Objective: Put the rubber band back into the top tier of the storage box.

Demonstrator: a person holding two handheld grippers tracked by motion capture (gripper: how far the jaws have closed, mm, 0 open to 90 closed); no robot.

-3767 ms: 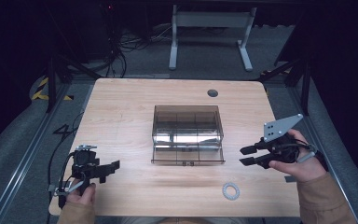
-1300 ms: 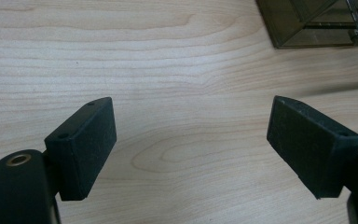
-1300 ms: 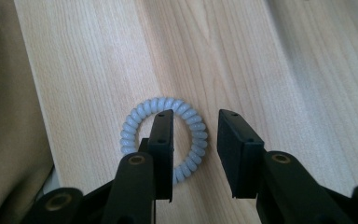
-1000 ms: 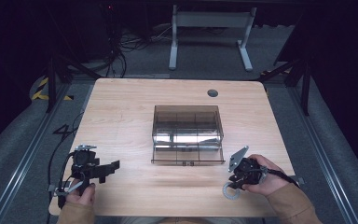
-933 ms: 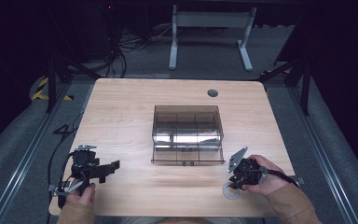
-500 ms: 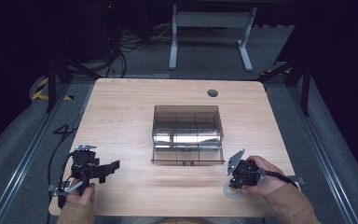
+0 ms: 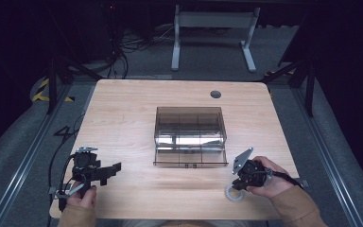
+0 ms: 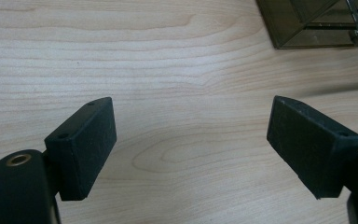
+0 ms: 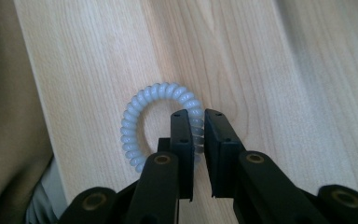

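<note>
- Two grippers show in the high view: the right gripper [image 7: 240, 185] sits at the near right of the tabletop [image 7: 123, 118], tipped down onto a pale coiled hair tie [image 7: 231, 194] that lies right under its jaws, close to the near edge
- Also in the high view, the left gripper [image 7: 111, 171] rests low at the near left with its jaws well apart and nothing between them; a smoky clear organiser box [image 7: 190, 135] stands mid-tabletop, beyond and between both grippers, well apart from each
- Left gripper view: the left gripper [image 8: 191, 144] has its two black jaws spread wide over bare wood, holding nothing; a corner of the organiser box [image 8: 307, 23] lies ahead of the jaws and off to the right-hand jaw's side
- Right gripper view: the right gripper [image 9: 198, 122] has just been closing, and its jaws now stand narrow, pinching one strand of the hair tie [image 9: 140, 107]; one jaw is inside the ring and the other outside, with the rest of the loop spread on the tabletop to the left of and beyond the jaws, near the edge
</note>
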